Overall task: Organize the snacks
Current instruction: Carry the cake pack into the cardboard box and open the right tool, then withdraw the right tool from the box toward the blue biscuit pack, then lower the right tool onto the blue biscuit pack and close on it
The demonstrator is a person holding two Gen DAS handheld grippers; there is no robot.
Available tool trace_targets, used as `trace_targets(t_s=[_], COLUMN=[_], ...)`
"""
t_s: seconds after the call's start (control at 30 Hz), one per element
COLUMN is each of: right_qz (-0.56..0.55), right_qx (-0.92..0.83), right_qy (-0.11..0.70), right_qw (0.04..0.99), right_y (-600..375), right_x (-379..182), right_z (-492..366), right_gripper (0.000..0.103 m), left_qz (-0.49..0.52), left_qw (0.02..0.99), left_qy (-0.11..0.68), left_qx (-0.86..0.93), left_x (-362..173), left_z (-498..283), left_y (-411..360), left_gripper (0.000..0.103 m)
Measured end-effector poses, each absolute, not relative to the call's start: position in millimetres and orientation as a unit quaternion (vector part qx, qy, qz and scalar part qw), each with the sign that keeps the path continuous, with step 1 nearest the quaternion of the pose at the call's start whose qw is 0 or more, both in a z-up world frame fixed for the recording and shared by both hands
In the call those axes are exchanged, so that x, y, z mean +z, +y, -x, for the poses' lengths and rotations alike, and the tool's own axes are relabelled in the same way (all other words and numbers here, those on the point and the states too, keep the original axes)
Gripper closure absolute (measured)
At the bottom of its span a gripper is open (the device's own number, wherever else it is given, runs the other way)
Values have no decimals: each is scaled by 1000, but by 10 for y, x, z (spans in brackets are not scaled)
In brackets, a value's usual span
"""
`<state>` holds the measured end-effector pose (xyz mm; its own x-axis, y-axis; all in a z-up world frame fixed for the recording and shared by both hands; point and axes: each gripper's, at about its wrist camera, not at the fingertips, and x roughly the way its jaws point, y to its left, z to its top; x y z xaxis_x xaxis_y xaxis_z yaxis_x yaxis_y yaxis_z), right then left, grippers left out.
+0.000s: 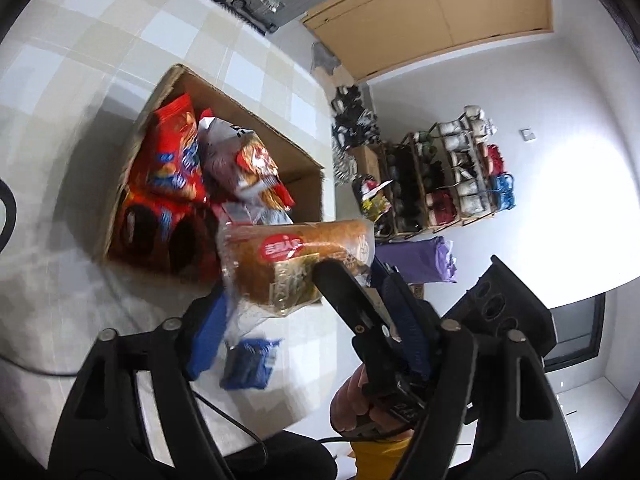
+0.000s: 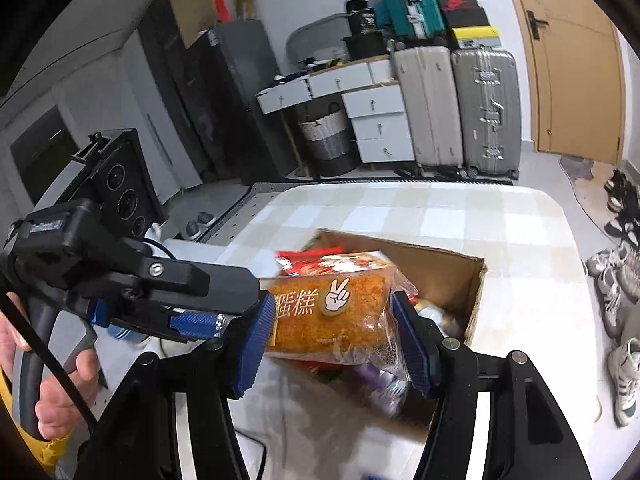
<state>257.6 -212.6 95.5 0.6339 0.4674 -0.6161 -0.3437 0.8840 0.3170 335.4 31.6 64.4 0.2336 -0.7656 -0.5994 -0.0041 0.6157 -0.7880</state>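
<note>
So the right gripper (image 2: pixel 334 334) is clamped on the cake pack (image 2: pixel 332 308) – long axis crosswise btw its pads. Left gripper (image 1: pixel 304 328) stands apart, empty – cardboard box (image 2: pixel 472 280) lies just ahead, toward the table's far edge.

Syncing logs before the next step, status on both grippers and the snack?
Right gripper shut on the cake pack, held above the cardboard box. Left gripper open, beside the pack. Box already crowded with red snack bags.
</note>
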Motion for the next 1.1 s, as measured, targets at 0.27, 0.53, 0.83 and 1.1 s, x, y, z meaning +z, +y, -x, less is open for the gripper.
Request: trace_targets(t_s=[0.27, 0.53, 0.83, 1.1], right_qz=[-71, -73, -84, -60], right_qx=[173, 154, 132, 145], right_qy=[371, 336, 338, 431], right_qw=[910, 926, 928, 888], right_y=[-2120, -2279, -2523, -2471], right_x=[634, 861, 694, -103], right_z=[-2795, -2503, -1319, -966], right_gripper=[24, 12, 5, 6], left_qz=[331, 313, 257, 243], left_qw=[704, 713, 721, 661], left_qy=[575, 580, 580, 645], left_qx=[-254, -240, -279, -298], left_x=[461, 703, 777, -76], left_z=[-3589, -3367, -2297, -2009], left_y=[149, 279, 157, -455], left_gripper=[1, 1, 1, 1])
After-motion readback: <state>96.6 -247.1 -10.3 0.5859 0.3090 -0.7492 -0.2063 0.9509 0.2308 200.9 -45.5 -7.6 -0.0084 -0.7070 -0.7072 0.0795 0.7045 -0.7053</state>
